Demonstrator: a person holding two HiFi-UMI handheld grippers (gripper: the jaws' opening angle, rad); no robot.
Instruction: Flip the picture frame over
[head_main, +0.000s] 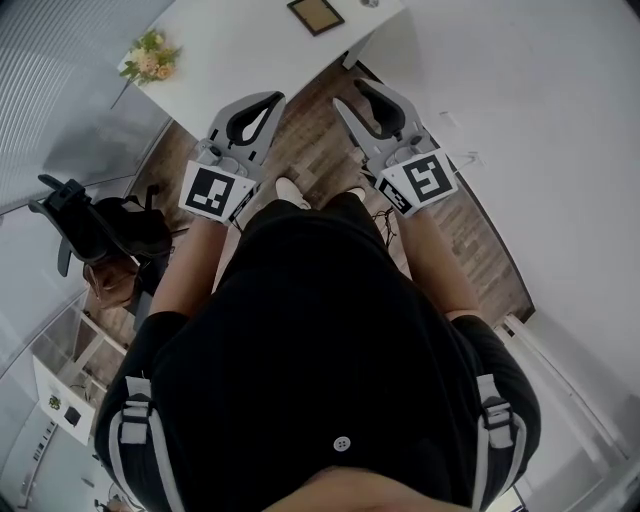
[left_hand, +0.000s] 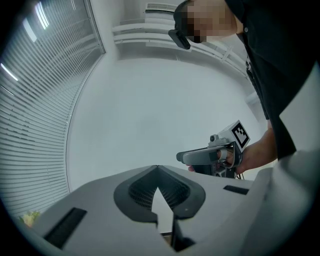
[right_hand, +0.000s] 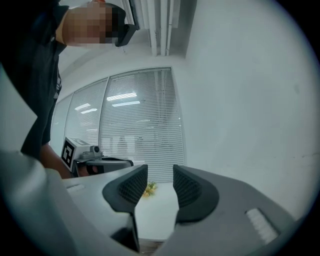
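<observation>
The picture frame (head_main: 316, 14), dark-rimmed with a brown middle, lies flat on the white table (head_main: 240, 50) at the top of the head view. Both grippers are held level in front of the person, short of the table's near edge and apart from the frame. My left gripper (head_main: 274, 98) has its jaw tips meeting, with nothing in them (left_hand: 157, 167). My right gripper (head_main: 352, 92) stands open, a clear gap between its pads and nothing in it (right_hand: 160, 170). Neither gripper view shows the frame.
A small bunch of flowers (head_main: 150, 58) stands at the table's left end, also in the right gripper view (right_hand: 148, 188). A black office chair (head_main: 75, 215) and a brown bag (head_main: 110, 285) stand on the left. A white wall runs along the right, and window blinds (left_hand: 35, 115) along the left.
</observation>
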